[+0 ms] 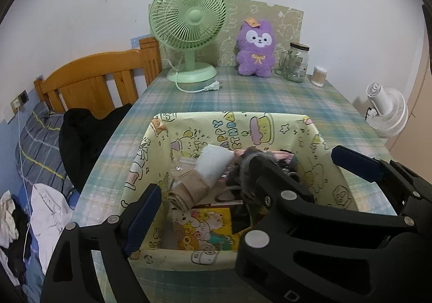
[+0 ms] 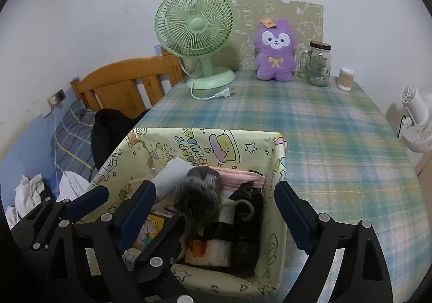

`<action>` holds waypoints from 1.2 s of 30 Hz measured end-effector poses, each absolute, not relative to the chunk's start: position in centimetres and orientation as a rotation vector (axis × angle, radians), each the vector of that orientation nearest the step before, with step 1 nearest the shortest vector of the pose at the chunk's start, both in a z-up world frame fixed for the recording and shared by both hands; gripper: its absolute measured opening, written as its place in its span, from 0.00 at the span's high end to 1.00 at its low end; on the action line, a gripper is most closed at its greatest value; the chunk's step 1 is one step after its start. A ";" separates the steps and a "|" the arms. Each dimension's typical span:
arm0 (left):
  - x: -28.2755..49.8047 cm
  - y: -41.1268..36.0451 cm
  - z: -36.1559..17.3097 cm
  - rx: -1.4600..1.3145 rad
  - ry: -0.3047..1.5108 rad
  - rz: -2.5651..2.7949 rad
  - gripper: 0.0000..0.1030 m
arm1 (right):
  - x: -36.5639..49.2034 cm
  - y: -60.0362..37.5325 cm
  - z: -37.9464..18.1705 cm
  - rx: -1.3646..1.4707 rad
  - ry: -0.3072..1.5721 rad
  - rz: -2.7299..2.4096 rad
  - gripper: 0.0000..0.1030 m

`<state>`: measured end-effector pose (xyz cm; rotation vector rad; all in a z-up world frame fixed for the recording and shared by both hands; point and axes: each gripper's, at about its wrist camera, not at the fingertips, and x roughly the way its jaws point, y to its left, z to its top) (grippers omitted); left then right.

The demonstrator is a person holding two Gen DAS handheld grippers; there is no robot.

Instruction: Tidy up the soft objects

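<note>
A yellow cartoon-print box (image 1: 189, 125) (image 2: 205, 141) stands on the plaid table, filled with soft items: a white roll (image 1: 213, 165) (image 2: 172, 176), a tan cloth roll (image 1: 189, 189), a grey fuzzy bundle (image 2: 199, 189) and pink folded cloth (image 2: 240, 177). A purple plush toy (image 1: 256, 49) (image 2: 275, 52) sits upright at the table's far edge. My left gripper (image 1: 245, 176) is open over the box. My right gripper (image 2: 216, 200) is open over the box, its left finger reaching into the left wrist view.
A green desk fan (image 1: 189, 25) (image 2: 197, 33) with a loose plug stands at the back, beside glass jars (image 1: 297, 60) (image 2: 320, 63) and a cotton-swab tub (image 1: 320, 75). A wooden bed (image 1: 102, 73) with clothes lies left. A white fan (image 1: 386, 111) stands right.
</note>
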<state>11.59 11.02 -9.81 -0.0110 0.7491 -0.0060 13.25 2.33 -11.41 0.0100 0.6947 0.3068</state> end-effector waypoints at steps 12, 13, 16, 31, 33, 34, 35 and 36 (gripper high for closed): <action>10.2 9.1 -8.3 -0.007 0.704 -0.003 0.03 | 11.5 0.4 -9.7 -0.003 0.656 0.259 0.05; 10.1 8.9 -8.1 -0.006 0.697 -0.001 0.03 | 11.4 0.1 -9.5 -0.005 0.650 0.255 0.05; 9.9 8.3 -7.5 -0.003 0.681 -0.003 0.02 | 11.0 -0.5 -8.8 -0.007 0.634 0.246 0.05; 9.0 4.8 -3.8 0.000 0.598 -0.019 0.01 | 9.3 -5.9 -4.9 0.029 0.537 0.157 0.05; 8.7 4.2 -3.3 0.003 0.582 -0.024 0.00 | 9.0 -7.0 -4.3 0.034 0.523 0.146 0.05; 8.6 3.9 -3.0 0.006 0.573 -0.026 0.00 | 8.8 -7.4 -4.0 0.038 0.518 0.142 0.05; 8.4 3.5 -2.7 0.011 0.562 -0.030 0.00 | 8.6 -7.9 -3.8 0.041 0.514 0.138 0.05; 8.3 3.2 -2.5 0.016 0.555 -0.032 0.00 | 8.4 -8.4 -3.5 0.044 0.508 0.131 0.05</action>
